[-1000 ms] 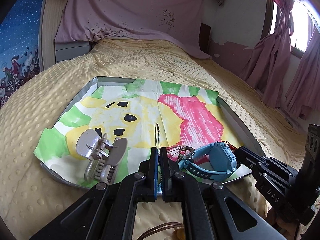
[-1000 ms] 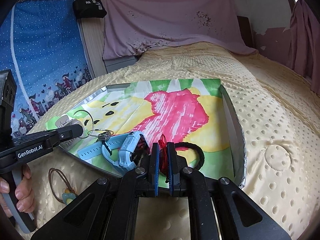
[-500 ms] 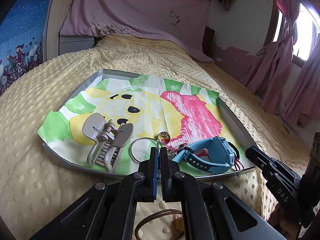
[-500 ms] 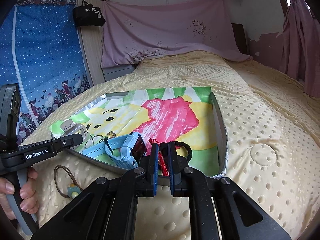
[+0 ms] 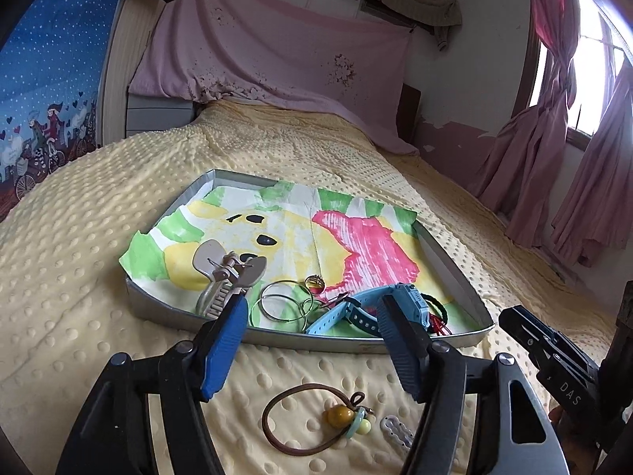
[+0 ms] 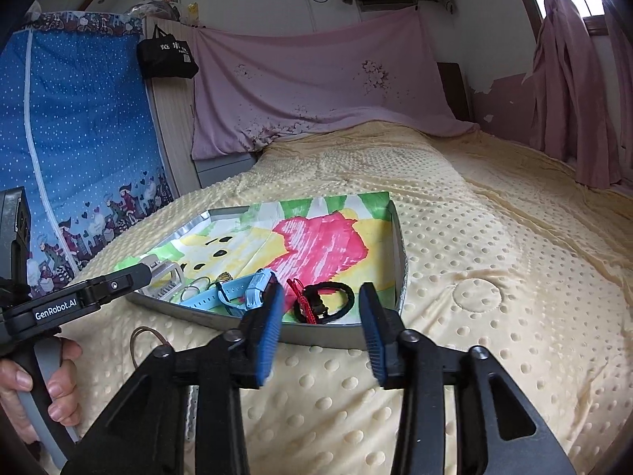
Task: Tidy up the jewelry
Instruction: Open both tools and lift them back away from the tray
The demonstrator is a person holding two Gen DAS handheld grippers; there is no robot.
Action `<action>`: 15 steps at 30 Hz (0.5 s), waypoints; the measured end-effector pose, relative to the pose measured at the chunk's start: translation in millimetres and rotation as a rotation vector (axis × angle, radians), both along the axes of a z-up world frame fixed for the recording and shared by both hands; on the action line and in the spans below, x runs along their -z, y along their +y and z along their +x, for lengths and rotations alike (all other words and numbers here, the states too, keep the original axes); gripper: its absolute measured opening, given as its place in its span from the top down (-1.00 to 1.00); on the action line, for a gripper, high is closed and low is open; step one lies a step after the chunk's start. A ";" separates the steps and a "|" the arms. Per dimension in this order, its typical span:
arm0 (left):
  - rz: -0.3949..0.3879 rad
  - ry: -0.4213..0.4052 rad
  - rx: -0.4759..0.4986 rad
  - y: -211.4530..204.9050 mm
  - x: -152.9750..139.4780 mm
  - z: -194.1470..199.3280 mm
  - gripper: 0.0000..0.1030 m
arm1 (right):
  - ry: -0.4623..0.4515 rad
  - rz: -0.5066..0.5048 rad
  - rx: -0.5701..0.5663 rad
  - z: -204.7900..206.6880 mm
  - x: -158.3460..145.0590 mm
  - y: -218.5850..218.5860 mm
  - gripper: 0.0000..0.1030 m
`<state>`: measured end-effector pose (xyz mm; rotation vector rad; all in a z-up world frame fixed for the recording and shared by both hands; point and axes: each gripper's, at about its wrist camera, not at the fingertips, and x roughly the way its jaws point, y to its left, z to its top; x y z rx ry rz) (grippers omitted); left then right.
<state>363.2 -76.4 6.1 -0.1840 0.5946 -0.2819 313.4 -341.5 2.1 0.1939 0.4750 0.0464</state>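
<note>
On the yellow dotted bedspread point(image 5: 79, 285), the brown hair tie point(image 5: 312, 415) still outside the tray point(image 5: 277, 336) lies directly below the left gripper point(image 5: 312, 328), both grippers spread wide and empty, the right gripper point(image 6: 320, 328) farther off.

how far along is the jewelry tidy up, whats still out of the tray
Mostly done: the hair clip, hoops, ring, blue watch and black band lie in the tray. Nothing is in hand; the left tool and right tool are both open. Left on the blanket: the brown hair tie and a small silver clip.
</note>
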 end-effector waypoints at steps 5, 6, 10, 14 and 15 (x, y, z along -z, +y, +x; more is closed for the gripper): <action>0.002 -0.039 -0.022 7.3 -9.1 -21.7 -0.59 | -0.058 0.018 0.011 -26.0 -11.6 -3.0 -0.14; 0.006 -0.056 -0.025 8.7 -11.7 -27.8 -0.68 | -0.075 0.025 0.013 -31.9 -14.2 -2.9 -0.24; 0.024 -0.135 -0.060 16.4 -23.6 -55.0 -1.00 | -0.128 0.052 0.026 -53.4 -24.2 -1.7 -0.87; 0.040 -0.188 -0.086 27.1 -33.2 -78.3 -1.00 | -0.167 0.052 0.024 -71.5 -33.4 4.9 -0.94; 0.047 -0.198 -0.093 29.7 -35.1 -83.0 -1.00 | -0.174 0.047 0.023 -75.5 -35.5 7.6 -0.95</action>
